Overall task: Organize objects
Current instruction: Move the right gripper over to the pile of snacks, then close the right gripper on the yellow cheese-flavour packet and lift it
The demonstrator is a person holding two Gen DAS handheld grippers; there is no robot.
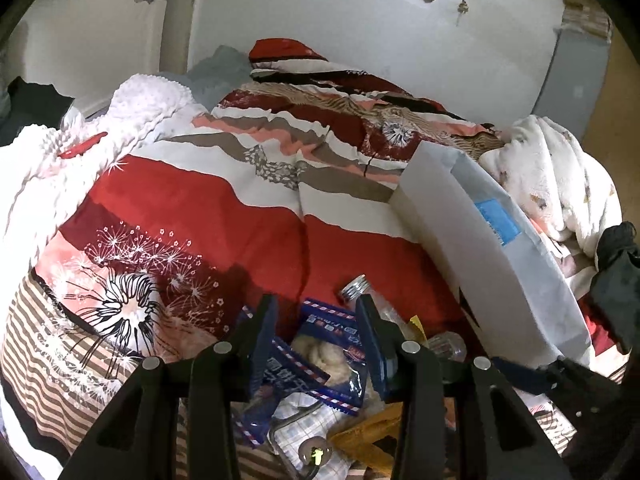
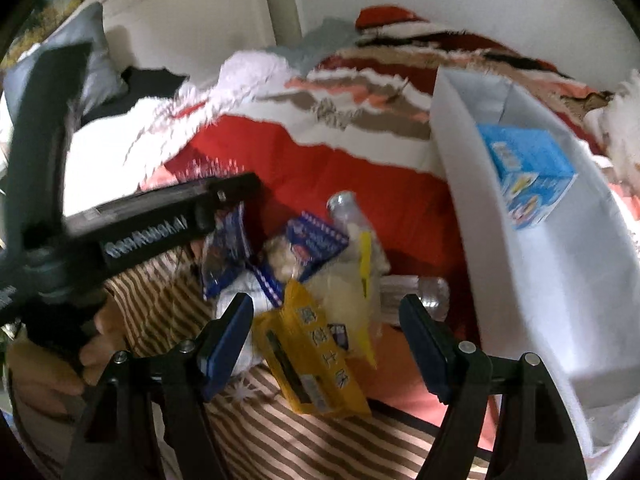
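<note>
Blue-striped snack packet (image 1: pixel 316 364) sits clamped in left fingers (image 1: pixel 316 322); right fingers (image 2: pixel 326 320) gape, seemingly empty, over yellow packet (image 2: pixel 316 364).

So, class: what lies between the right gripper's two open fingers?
In the right wrist view, a yellow packet lies on the striped bedcover between the right gripper fingers, which do not touch it.

Red floral striped quilt (image 1: pixel 208 216); white bin (image 2: pixel 560 280); blue box (image 2: pixel 528 172).

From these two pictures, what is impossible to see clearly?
- Left view: the left gripper covers much of the blue packet, so a grip is unclear.
- Left view: the bin wall hides most of the blue box.
- Right view: motion blur makes the yellow packet text unreadable.
- Right view: the bottle is partly buried.
</note>
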